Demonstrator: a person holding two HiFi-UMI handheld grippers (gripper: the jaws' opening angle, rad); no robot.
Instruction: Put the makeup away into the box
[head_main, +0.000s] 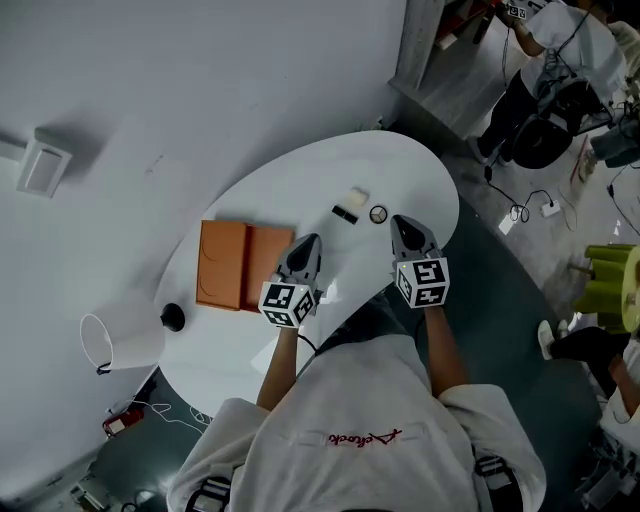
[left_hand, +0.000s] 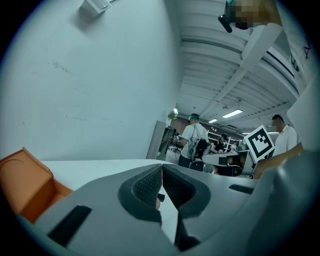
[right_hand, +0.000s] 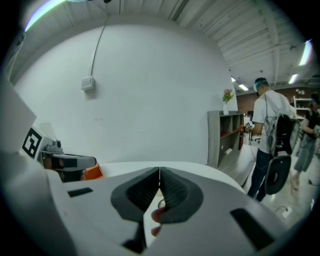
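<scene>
Tabletop (head_main: 300, 170) came first on my feed: a smooth, glossy white slab with a rounded, bean-like outline, set against a plain pale wall. On its left half lay the orange box (head_main: 240, 265), opened flat into two matte rectangular halves with rounded corners; the left gripper view caught one raised orange wall at its left edge (left_hand: 25, 185). The left gripper (head_main: 308, 240) hovered over the box's right half, a grey tapered wedge with a black-and-white marker cube behind it. In its own view the dark ribbed pads met at the tips (left_hand: 161, 170), closed on nothing. The right gripper (head_main: 400, 222), the same shape, pointed at the table's far right part; its textured jaws were likewise pressed together and empty (right_hand: 159, 175). A white cone-shaped shade (head_main: 125, 345) sat at the near left edge, with a small black rounded knob (head_main: 173, 317) just beside it. The makeup lay loose on the table, outside the box and to its right. I saw a pale cream block (head_main: 356, 198), a short black piece (head_main: 345, 214), and a little round dark-rimmed compact (head_main: 378, 214) just ahead of the right gripper's tips.
</scene>
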